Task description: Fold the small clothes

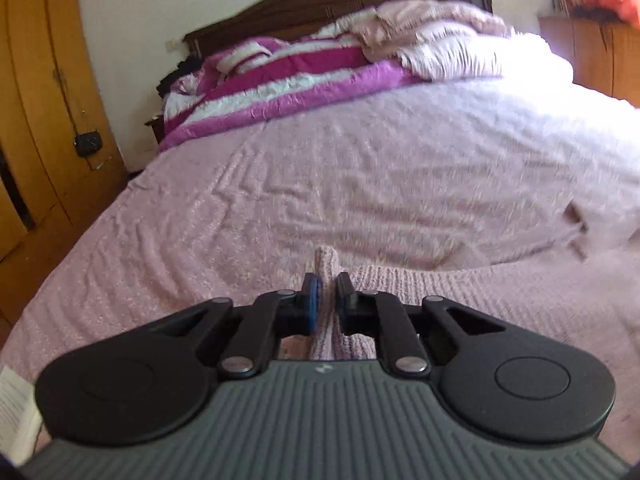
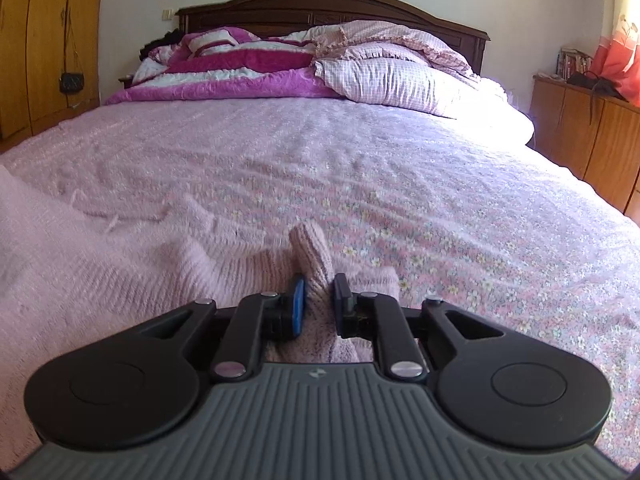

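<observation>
The pink knitted garment [image 2: 120, 280] lies spread at the near edge of the bed, its ribbed knit running off to the left side in the right wrist view and to the right side in the left wrist view [image 1: 460, 292]. Both tools have hold of it. The left gripper [image 1: 328, 296] is pinched nearly closed, a thin fold of the knit standing up between its blue pads [image 1: 316, 300], a little nub of fabric poking out past the tips. The right gripper [image 2: 318, 300] is a touch wider, jaws clamped on a thicker bunched roll of the same pink knit, which bulges up and forward between the fingers.

Under the garment, the floral pink bedspread [image 2: 480, 240] covers the whole bed, wrinkled in low ridges. Toward the head edge sits a magenta and white striped quilt [image 2: 240, 68], and just beside it on the right a pale checked pillow [image 2: 400, 80] with a ruffled pink cover heaped behind. The dark wooden headboard [image 2: 332, 4] rises behind them. A wooden wardrobe [image 2: 44, 40] stands off the left side of the bed with a small black bag [image 2: 72, 82] hanging on it, and a low wooden cabinet [image 2: 580, 128] off the right side. The left wrist view is motion-blurred.
</observation>
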A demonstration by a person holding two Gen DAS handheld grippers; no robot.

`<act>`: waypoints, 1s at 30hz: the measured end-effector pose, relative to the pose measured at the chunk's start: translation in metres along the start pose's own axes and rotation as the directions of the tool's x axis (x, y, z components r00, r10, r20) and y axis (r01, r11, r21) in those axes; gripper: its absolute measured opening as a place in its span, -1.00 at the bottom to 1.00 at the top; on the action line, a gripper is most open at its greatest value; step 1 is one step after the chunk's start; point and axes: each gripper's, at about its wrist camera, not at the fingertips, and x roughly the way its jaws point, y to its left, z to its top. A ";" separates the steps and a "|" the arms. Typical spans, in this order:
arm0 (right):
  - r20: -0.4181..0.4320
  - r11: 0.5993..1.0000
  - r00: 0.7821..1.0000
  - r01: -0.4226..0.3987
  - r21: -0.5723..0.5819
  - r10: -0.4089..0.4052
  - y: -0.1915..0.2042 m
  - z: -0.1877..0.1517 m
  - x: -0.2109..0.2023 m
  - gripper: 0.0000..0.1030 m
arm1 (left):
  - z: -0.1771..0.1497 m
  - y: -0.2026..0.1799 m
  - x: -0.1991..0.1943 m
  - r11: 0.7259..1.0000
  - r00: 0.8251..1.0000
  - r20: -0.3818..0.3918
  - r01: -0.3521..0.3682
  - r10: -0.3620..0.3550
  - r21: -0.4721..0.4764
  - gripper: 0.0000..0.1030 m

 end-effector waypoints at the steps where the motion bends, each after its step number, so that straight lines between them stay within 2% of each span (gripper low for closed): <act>1: 0.041 1.000 0.999 0.006 -0.004 -0.006 0.001 0.004 -0.006 -0.76 | -0.004 0.000 0.006 1.000 1.000 -0.019 -0.002 0.002 -0.003 -0.76; 3: 0.101 0.999 0.994 0.032 -0.021 -0.030 0.003 0.011 -0.014 -0.77 | -0.012 0.001 0.019 1.000 0.999 -0.052 -0.012 0.011 -0.016 -0.76; 5: 0.090 0.997 0.994 0.061 -0.041 -0.057 0.005 0.014 -0.009 -0.77 | -0.022 0.002 0.030 0.999 0.996 -0.079 -0.031 0.029 -0.028 -0.78; 7: 0.020 0.994 0.994 0.104 -0.042 -0.103 0.003 0.011 0.008 -0.76 | -0.030 0.003 0.038 0.998 0.993 -0.108 -0.058 0.054 -0.032 -0.74; 9: -0.110 0.996 0.990 0.089 -0.016 -0.090 -0.002 0.005 0.029 -0.75 | -0.031 0.006 0.038 0.998 0.993 -0.105 -0.051 0.045 -0.048 -0.74; 11: -0.134 0.996 0.988 0.082 0.016 -0.080 -0.006 0.003 0.034 -0.72 | -0.029 0.008 0.036 0.998 0.993 -0.109 -0.042 0.036 -0.052 -0.73; 13: -0.144 0.996 0.987 0.081 0.021 -0.077 -0.007 0.007 0.034 -0.42 | -0.028 0.011 0.035 0.998 0.993 -0.120 -0.031 0.024 -0.063 -0.66; 14: -0.141 0.996 0.986 0.088 0.021 -0.084 -0.007 0.007 0.033 -0.35 | -0.028 0.012 0.033 0.997 0.992 -0.125 -0.031 0.022 -0.073 -0.60; 16: -0.135 0.995 0.987 0.090 0.032 -0.085 -0.010 0.008 0.029 -0.12 | -0.027 0.015 0.027 0.995 0.991 -0.132 -0.041 0.028 -0.095 -0.27; 22: -0.132 0.989 0.990 0.066 0.131 -0.048 -0.025 0.003 -0.002 0.26 | -0.027 0.033 0.002 0.984 0.981 -0.195 -0.040 0.005 -0.176 0.28; 26: -0.142 0.974 0.989 0.001 0.226 0.032 -0.035 -0.004 -0.025 0.36 | -0.031 0.039 -0.018 0.976 0.971 -0.237 -0.028 -0.024 -0.214 0.30; 28: -0.152 0.957 0.986 -0.027 0.288 0.074 -0.041 -0.007 -0.036 0.49 | -0.035 0.041 -0.028 0.972 0.966 -0.257 -0.032 -0.031 -0.234 0.32; 30: -0.165 0.937 0.981 -0.041 0.348 0.104 -0.047 -0.012 -0.046 0.55 | -0.040 0.042 -0.039 0.964 0.963 -0.269 -0.042 -0.031 -0.261 0.36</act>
